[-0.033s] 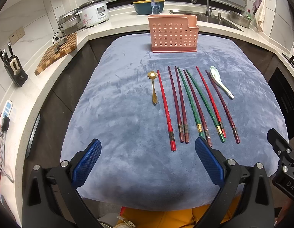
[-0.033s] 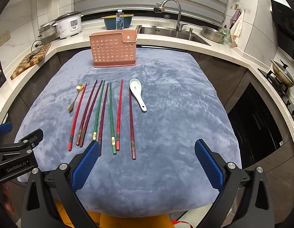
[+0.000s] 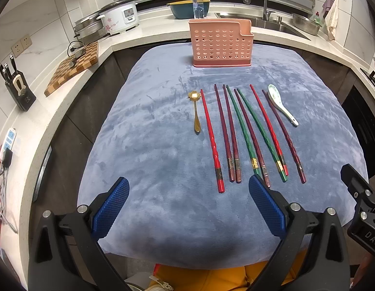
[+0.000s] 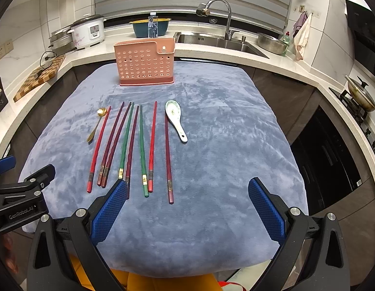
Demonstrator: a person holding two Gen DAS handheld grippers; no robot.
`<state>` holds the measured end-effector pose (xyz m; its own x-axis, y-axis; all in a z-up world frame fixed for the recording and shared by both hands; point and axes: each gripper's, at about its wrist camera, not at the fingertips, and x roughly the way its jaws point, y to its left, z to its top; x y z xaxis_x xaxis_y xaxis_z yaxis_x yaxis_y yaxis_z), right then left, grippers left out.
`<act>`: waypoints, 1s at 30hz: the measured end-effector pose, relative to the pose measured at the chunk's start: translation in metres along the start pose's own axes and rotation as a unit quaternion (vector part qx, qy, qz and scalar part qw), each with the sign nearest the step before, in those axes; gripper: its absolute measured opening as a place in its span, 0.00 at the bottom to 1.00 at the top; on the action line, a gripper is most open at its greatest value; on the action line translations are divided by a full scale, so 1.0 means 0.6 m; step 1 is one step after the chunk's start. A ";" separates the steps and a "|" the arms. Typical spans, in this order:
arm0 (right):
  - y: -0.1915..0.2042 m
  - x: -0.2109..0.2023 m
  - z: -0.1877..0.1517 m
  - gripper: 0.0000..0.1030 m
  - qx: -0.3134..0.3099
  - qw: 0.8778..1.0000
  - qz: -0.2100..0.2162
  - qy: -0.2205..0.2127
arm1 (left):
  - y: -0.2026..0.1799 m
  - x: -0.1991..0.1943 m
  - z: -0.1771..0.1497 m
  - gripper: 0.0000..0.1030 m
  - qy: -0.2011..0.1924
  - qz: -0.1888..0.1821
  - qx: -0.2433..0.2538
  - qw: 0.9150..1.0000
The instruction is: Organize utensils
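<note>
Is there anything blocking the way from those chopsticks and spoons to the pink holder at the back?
Nothing visible does. Between the chopsticks, the gold spoon, the white spoon and the pink holder lies only bare cloth. Both grippers, left and right, are open and empty, short of the utensils.

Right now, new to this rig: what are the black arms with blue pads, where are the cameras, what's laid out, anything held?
No robot: a person holds two hand grippers, each with a fisheye camera looking along its fingers. Left gripper and right gripper are both open and hold nothing. On the grey-blue plush cloth lie eight red, maroon and green chopsticks, a small gold flower-bowl spoon left of them, and a white ceramic soup spoon right. The pink perforated plastic utensil holder stands upright behind.
</note>
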<state>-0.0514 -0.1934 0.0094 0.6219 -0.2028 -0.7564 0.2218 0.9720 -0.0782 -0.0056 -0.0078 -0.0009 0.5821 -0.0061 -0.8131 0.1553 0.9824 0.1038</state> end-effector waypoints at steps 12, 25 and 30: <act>0.000 0.002 0.001 0.93 0.000 1.000 0.003 0.001 | -0.005 -0.002 0.000 0.92 0.000 0.000 -0.001 1.000; 0.000 0.003 0.001 0.93 0.000 1.000 0.003 0.001 | -0.004 -0.002 0.000 0.92 0.001 0.000 0.000 1.000; 0.000 0.002 0.000 0.93 0.000 1.000 0.004 0.001 | -0.004 -0.002 0.000 0.92 0.001 0.000 0.000 1.000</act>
<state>-0.0506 -0.1939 0.0084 0.6214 -0.1956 -0.7587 0.2179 0.9733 -0.0725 -0.0068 -0.0103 -0.0002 0.5804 -0.0060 -0.8143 0.1549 0.9825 0.1032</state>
